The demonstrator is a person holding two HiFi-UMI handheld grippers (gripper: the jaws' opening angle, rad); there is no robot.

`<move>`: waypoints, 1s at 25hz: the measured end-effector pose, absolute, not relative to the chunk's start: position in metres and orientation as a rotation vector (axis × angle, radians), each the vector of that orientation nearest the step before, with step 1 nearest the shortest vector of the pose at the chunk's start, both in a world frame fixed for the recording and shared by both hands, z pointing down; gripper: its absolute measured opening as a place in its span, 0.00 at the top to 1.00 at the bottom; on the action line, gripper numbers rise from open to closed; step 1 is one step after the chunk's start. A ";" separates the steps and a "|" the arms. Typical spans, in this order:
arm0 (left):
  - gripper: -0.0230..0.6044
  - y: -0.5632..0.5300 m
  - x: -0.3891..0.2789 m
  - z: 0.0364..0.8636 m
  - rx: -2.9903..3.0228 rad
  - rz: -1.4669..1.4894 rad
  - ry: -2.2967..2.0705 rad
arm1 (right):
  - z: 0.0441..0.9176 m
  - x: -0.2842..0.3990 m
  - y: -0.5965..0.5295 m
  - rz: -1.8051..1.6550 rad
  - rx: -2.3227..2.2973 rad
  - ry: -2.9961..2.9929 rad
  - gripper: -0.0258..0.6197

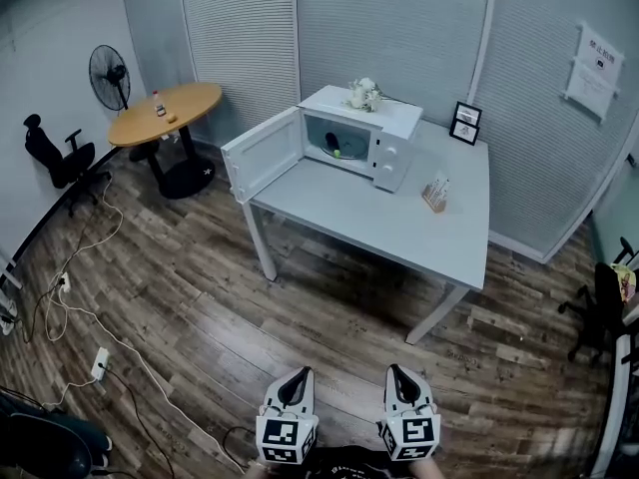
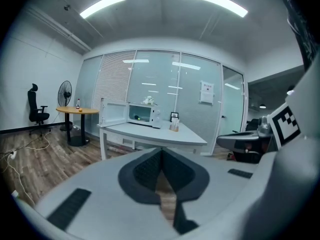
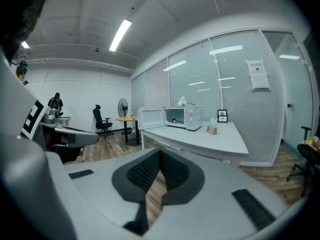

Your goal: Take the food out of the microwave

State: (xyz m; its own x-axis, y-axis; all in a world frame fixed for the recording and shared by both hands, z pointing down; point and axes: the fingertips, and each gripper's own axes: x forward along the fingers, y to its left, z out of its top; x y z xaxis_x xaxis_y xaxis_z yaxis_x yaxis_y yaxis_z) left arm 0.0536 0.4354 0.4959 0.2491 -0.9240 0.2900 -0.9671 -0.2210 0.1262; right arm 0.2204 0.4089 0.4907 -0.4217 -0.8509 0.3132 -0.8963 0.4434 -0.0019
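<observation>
A white microwave (image 1: 384,138) stands at the back of a white table (image 1: 399,228), its door (image 1: 262,154) swung wide open to the left. Inside the cavity I see a small dark and green food item (image 1: 335,150); its shape is too small to make out. Both grippers hang low in the head view, far from the table. My left gripper (image 1: 300,373) and right gripper (image 1: 396,369) are shut with nothing between the jaws. The left gripper view shows its jaws (image 2: 161,152) meeting below the distant microwave (image 2: 143,114). In the right gripper view its jaws (image 3: 159,152) also meet, the microwave (image 3: 184,117) far ahead.
Wooden floor lies between me and the table. A small holder (image 1: 435,195) and picture frames (image 1: 465,123) stand on the table, flowers (image 1: 363,93) on the microwave. A round wooden table (image 1: 166,112), a fan (image 1: 110,76), a black chair (image 1: 56,158) and floor cables (image 1: 75,312) are at left.
</observation>
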 end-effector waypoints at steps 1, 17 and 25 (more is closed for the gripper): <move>0.95 0.428 0.049 0.496 2.252 0.222 -1.748 | 0.491 0.215 0.403 0.248 1.514 -2.428 0.96; 0.95 0.345 -0.041 0.499 2.350 0.242 -1.657 | 0.489 0.138 0.337 0.228 1.696 -2.342 0.96; 0.95 0.334 -0.053 0.506 2.349 0.218 -1.624 | 0.496 0.124 0.333 0.225 1.696 -2.299 0.96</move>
